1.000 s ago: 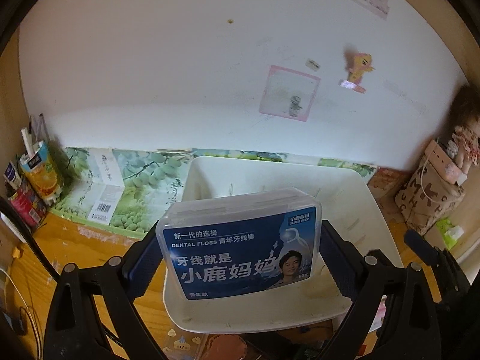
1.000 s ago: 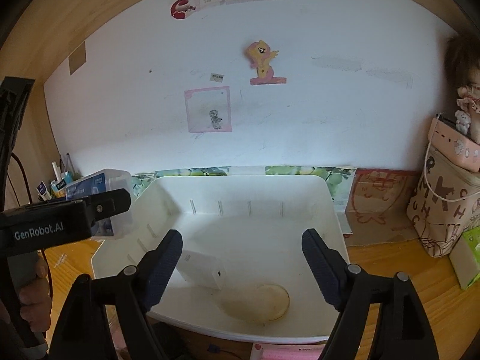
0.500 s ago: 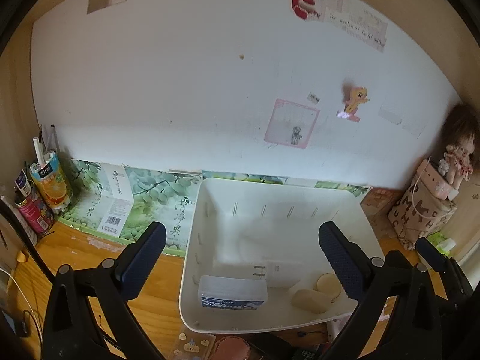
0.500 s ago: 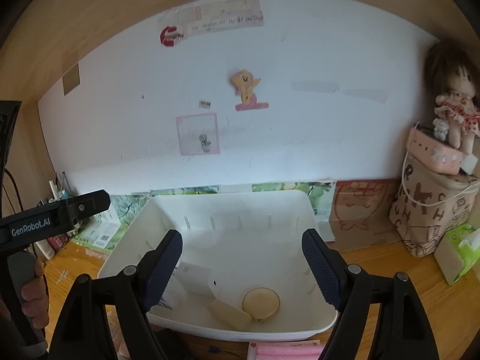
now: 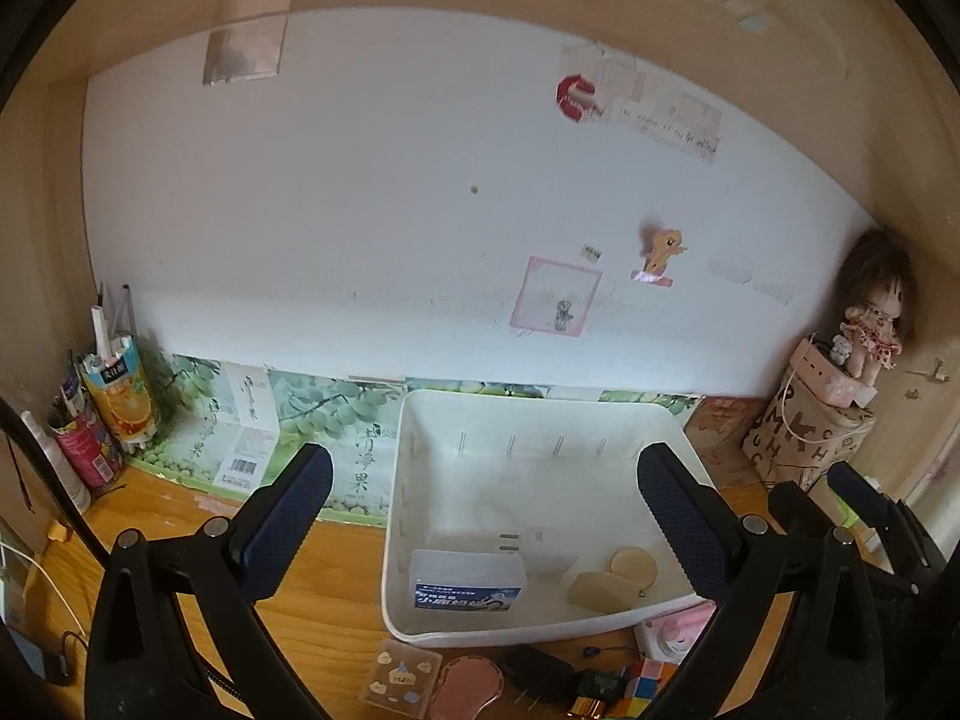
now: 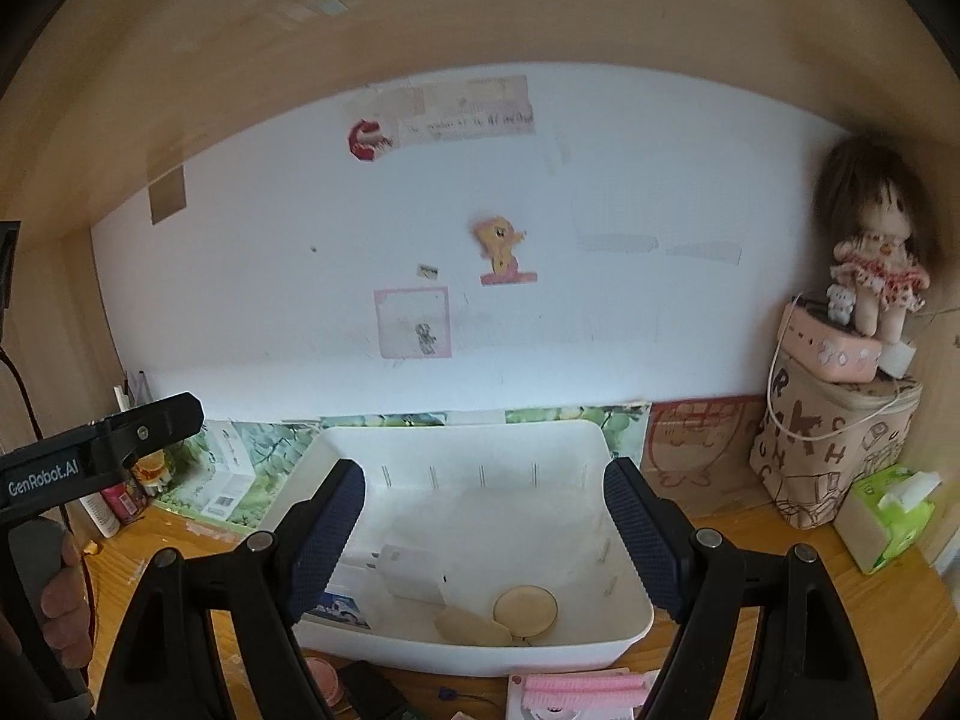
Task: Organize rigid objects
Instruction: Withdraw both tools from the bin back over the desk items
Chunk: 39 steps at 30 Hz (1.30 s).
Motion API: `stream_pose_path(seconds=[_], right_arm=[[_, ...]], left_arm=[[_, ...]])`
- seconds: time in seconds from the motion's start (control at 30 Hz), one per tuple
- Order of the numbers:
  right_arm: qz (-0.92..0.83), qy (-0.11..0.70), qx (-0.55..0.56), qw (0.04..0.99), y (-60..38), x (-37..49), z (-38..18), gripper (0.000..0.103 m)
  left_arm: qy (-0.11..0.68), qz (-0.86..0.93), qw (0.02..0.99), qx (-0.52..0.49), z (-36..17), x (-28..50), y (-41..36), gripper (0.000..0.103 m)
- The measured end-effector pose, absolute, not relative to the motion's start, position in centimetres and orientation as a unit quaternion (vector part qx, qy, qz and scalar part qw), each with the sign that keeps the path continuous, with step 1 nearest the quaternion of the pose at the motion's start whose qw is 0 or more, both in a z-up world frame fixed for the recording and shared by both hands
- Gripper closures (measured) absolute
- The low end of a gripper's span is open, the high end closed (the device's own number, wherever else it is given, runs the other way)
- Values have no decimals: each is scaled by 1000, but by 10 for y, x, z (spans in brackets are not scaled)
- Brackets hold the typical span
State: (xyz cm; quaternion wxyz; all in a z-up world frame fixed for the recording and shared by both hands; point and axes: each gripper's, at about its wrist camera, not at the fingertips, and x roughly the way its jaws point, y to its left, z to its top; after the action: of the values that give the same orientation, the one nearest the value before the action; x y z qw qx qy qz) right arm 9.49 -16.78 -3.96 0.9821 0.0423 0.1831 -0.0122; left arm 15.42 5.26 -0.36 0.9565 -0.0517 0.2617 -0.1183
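Where bin (image 5: 660, 420) sits (white), floss box (image 5: 468, 585).

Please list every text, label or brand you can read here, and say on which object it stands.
"GenRobot.AI": on the left claw's black arm, right wrist view.
"清净果": green fruit box.
Dental floss box, juice carton, wall note, letters on the bag: too blurred to read.
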Motion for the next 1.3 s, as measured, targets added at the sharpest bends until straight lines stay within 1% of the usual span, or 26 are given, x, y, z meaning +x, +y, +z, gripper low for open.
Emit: stream_pose_path(seconds=[0.23,0.57,0.93,1.3], right_arm=[[-22,173,34,984,-160,74,-32,20],[-16,179,43,983,-147,57,-32,20],[6,234,45,971,-127,58,-55,20],[21,290,72,954,-123,57,-81,20]], left_arm=[[252,-120,959,-47,2,135,68,1],[279,-105,954,-33,-9,109,91,1],[332,-96,938,-30,-37,99,102,1],[390,-94,915,-29,-60,103,98,1]])
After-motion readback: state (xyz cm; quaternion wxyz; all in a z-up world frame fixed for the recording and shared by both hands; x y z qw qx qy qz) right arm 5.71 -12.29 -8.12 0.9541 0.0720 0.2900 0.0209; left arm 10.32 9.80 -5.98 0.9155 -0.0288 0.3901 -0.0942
